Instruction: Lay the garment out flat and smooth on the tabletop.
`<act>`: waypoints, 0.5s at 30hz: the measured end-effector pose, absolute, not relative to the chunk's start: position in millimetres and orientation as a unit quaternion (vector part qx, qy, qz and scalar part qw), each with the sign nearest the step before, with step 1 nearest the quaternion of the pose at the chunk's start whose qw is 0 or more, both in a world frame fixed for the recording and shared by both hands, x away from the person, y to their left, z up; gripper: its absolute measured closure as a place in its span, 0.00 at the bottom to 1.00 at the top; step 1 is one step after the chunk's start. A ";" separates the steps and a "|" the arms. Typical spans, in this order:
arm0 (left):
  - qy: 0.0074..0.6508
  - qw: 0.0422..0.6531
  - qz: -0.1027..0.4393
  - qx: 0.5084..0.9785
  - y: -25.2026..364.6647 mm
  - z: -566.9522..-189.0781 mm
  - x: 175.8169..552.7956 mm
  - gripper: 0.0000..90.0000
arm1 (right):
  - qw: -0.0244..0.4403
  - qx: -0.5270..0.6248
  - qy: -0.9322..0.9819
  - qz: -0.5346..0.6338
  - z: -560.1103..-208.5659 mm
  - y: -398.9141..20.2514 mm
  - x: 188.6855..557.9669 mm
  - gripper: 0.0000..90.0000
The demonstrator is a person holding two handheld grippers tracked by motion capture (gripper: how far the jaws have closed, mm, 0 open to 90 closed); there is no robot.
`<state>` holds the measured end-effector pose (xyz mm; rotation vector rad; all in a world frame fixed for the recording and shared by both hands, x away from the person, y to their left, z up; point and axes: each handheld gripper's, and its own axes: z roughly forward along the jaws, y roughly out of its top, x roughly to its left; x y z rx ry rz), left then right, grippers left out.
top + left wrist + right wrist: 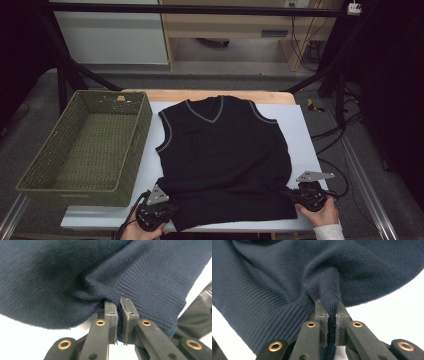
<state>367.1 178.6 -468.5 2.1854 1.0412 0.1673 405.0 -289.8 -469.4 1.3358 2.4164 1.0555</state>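
High view: green woven basket [85, 145] at left, standing open beside white sheet [305, 137] on bench. Dark knit vest [222, 160] flat on sheet, neckline far side, hem nearest person. Left tool [167, 199] pinched on hem's left corner; jaws almost closed, fabric bunched between. Right tool [286, 191] likewise, clamped on fold at right corner. Judged step: both corners gripped, ready for fold. Next: lift hem evenly, carry toward neckline, keep tension equal.
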 end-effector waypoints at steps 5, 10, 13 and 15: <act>0.408 0.363 0.066 0.835 216.1 -447.5 354.5 0.95 | 0.087 0.447 0.807 0.377 -449.8 -304.7 384.0 0.95; 0.388 0.364 0.059 0.845 224.9 -443.0 342.1 0.90 | 0.071 0.445 0.807 0.381 -444.1 -308.0 364.5 0.64; 0.405 0.369 0.118 0.828 220.4 -445.5 349.7 0.53 | 0.103 0.440 0.806 0.381 -447.6 -303.4 366.1 0.49; 0.427 0.366 0.120 0.818 220.2 -449.6 358.1 0.43 | 0.111 0.448 0.800 0.384 -450.4 -301.9 372.8 0.43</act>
